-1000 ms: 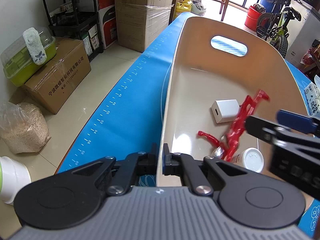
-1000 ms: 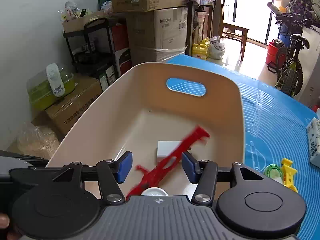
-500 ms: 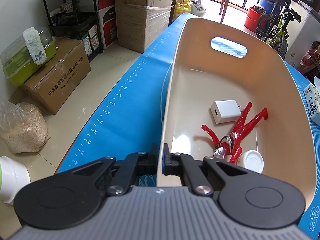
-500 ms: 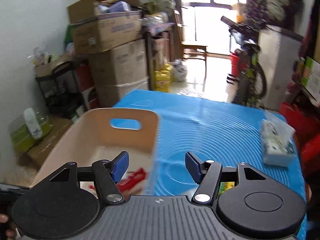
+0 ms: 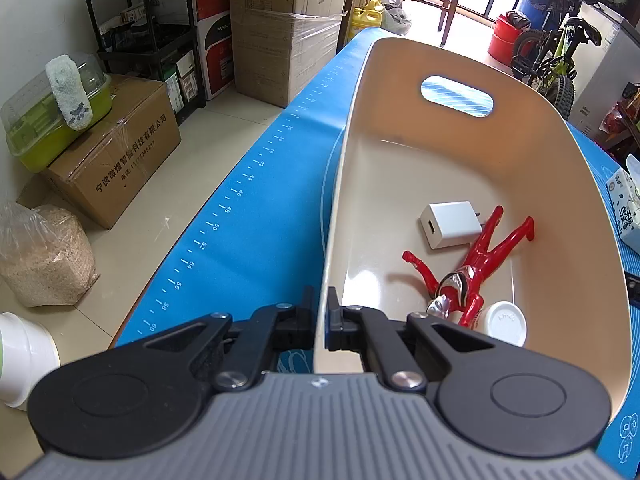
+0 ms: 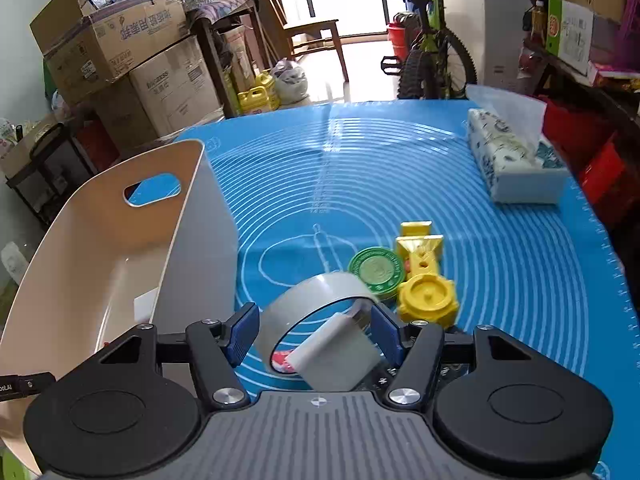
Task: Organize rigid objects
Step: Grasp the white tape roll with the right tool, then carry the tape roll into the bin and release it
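My left gripper is shut on the near rim of a beige bin. Inside the bin lie a white charger, a red figure and a white cap. In the right wrist view the bin stands at the left. My right gripper is open above a clear tape roll and a white block on the blue mat. A green round tin and a yellow toy lie just beyond the roll.
A tissue pack lies at the mat's far right. The table's left edge drops to the floor with boxes. A bicycle and stacked cartons stand beyond the table.
My right gripper let the red figure drop into the bin, then swung right out of the bin to over the tape roll. My left gripper kept its hold on the rim.
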